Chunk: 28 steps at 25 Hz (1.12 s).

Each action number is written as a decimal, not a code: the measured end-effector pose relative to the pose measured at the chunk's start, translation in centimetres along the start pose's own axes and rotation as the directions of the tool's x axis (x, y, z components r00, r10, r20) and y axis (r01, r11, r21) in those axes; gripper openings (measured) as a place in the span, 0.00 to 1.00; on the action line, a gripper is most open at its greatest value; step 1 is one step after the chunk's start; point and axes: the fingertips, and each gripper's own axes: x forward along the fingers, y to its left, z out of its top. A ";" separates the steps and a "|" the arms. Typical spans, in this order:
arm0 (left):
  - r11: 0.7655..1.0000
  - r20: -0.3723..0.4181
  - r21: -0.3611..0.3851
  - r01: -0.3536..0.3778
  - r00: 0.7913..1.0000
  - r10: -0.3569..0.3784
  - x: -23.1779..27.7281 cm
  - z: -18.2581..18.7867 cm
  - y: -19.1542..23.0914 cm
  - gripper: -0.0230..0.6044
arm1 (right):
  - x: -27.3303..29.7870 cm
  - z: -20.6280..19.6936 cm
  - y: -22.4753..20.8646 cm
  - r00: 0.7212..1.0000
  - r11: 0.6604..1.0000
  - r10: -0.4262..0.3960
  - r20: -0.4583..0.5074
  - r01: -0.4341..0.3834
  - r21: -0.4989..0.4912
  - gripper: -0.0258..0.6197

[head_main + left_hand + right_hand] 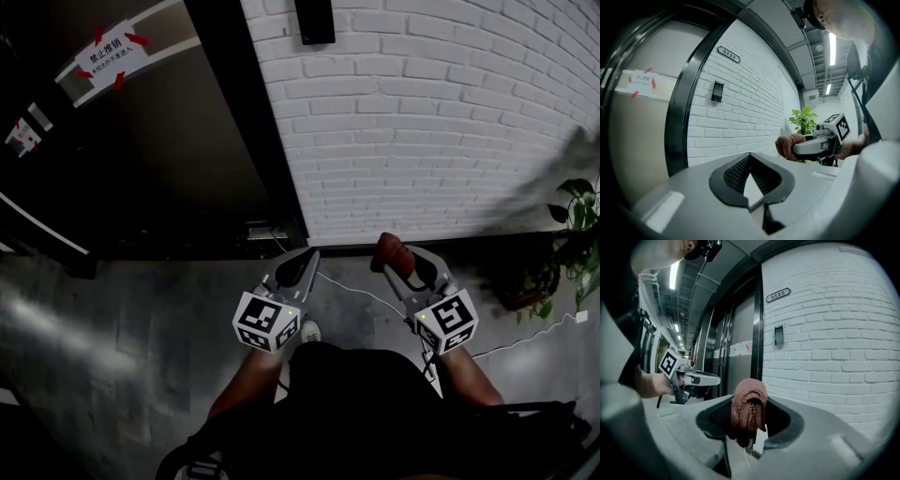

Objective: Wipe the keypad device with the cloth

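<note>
The keypad device [314, 21] is a small black box high on the white brick wall, also seen in the left gripper view [717, 91] and the right gripper view [778, 335]. My right gripper [396, 257] is shut on a bunched reddish-brown cloth [388, 249], which hangs over its jaws [748, 409]. My left gripper [312, 254] is shut with nothing in it; its tips meet [750, 155]. Both are held low in front of me, well below and away from the keypad.
A black door frame [248, 122] stands left of the keypad, beside a dark door with a red-and-white notice [105, 54]. A number plate [728, 54] hangs above the keypad. A potted plant [577, 234] stands at the right. A white cable [361, 293] runs over the floor.
</note>
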 end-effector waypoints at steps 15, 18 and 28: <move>1.000 0.004 0.016 -0.015 1.000 0.015 -0.6 -0.3 -2.8 0.06 | -2.2 -1.4 0.5 1.000 1.000 0.013 0.003 -0.013 0.015 0.27; 1.000 0.006 0.022 -0.014 1.000 0.014 -0.6 -0.1 -2.9 0.06 | -2.3 -1.6 0.2 1.000 1.000 0.005 0.005 -0.005 0.020 0.27; 0.999 0.014 0.039 -0.012 1.000 0.011 -0.1 0.8 -3.3 0.06 | -2.7 -0.9 -0.5 1.000 1.000 -0.006 0.022 0.006 0.016 0.27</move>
